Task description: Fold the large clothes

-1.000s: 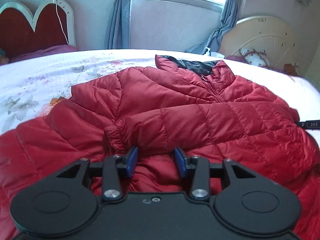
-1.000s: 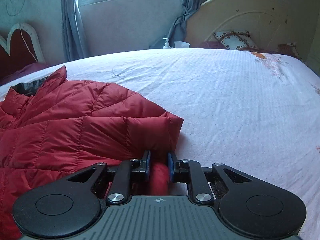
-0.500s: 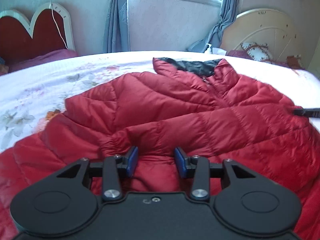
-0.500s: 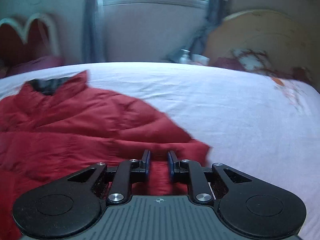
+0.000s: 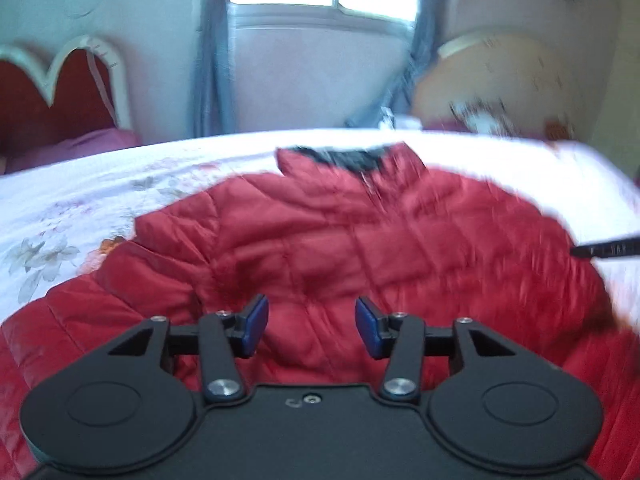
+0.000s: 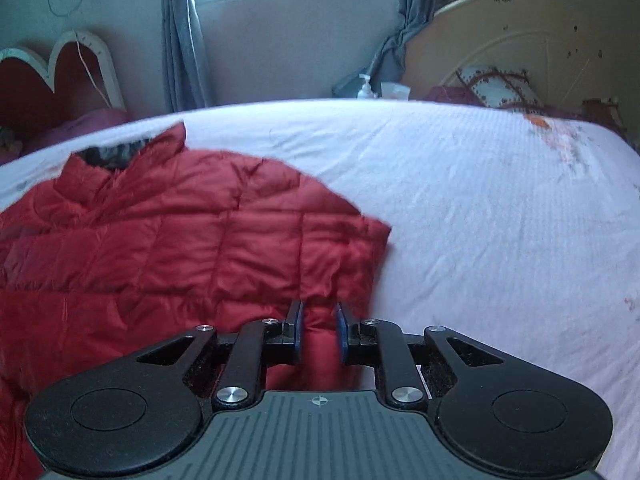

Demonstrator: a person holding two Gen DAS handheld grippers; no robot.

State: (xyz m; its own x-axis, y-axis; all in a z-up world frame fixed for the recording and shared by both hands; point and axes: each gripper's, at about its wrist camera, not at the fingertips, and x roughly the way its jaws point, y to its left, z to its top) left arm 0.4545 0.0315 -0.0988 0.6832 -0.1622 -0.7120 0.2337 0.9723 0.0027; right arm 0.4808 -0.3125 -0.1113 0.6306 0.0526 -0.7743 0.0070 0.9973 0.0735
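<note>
A red quilted puffer jacket (image 5: 360, 248) with a black-lined collar lies spread on the bed, collar toward the window. My left gripper (image 5: 312, 326) is open, its blue pads wide apart just above the jacket's lower part. In the right wrist view the jacket (image 6: 160, 248) fills the left half. My right gripper (image 6: 319, 330) is shut on a fold of the jacket's right edge, red fabric pinched between the pads. Its tip shows as a black bar at the right edge of the left wrist view (image 5: 604, 249).
The bed has a white floral sheet (image 6: 480, 220). A red heart-shaped headboard (image 5: 60, 92) stands at the left, a cream round headboard (image 6: 520, 40) at the right. A window with grey curtains (image 6: 184, 40) is behind. A pump bottle (image 6: 365, 87) sits beyond the bed.
My left gripper has risen and pulled back with its jaws still open. My right gripper, still holding the fold, has swung the jacket's right edge inward and toward me.
</note>
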